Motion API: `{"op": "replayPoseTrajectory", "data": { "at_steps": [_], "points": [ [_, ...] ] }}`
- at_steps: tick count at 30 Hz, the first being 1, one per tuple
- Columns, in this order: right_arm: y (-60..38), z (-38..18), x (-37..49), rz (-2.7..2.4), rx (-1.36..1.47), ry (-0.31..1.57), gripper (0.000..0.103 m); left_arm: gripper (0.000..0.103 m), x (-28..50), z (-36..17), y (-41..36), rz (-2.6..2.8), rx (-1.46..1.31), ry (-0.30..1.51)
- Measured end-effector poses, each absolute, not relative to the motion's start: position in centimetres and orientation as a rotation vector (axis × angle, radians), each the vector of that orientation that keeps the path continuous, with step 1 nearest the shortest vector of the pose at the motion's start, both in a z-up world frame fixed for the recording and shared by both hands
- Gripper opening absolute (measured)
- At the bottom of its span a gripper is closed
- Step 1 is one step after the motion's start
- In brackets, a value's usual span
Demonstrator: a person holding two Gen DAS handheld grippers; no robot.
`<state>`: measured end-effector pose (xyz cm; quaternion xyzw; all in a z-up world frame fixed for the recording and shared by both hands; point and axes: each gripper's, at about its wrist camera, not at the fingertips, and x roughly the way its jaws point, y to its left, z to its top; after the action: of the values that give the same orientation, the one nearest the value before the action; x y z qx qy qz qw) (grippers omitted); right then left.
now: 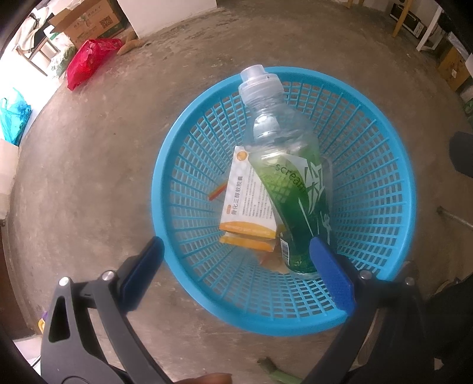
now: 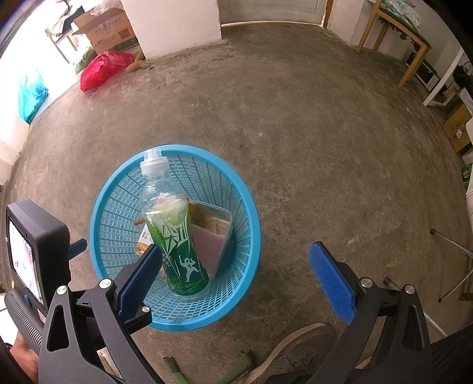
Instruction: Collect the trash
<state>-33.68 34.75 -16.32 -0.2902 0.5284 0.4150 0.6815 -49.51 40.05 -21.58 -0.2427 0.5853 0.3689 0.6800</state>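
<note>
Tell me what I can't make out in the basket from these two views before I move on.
- Basket floor: both views, covered by the bottle and boxes.
- Clear container: shows only in the right wrist view; the bottle hides it in the left.
- Orange-white box: its lower part is hidden by the bottle; small print unreadable.
- Orange strip: too small to identify.

A bare room of a home, used for storage. The concrete floor [image 2: 295, 124] is rough and stained. At 11 o'clock an open cardboard box [image 2: 109, 29] sits by a white pillar [image 2: 174, 26], with a red plastic bag [image 2: 102, 69] beside it. At 1 o'clock stands a wooden table [image 2: 396, 38].
</note>
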Motion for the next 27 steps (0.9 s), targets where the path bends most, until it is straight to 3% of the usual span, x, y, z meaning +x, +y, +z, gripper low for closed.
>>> {"op": "replayPoseTrajectory", "data": {
  "at_steps": [27],
  "points": [
    [34.76, -16.23, -33.66, 0.930, -0.651, 1.185, 0.097, 0.095, -49.58, -21.36, 40.17, 0.825, -0.557, 1.308]
  ]
}}
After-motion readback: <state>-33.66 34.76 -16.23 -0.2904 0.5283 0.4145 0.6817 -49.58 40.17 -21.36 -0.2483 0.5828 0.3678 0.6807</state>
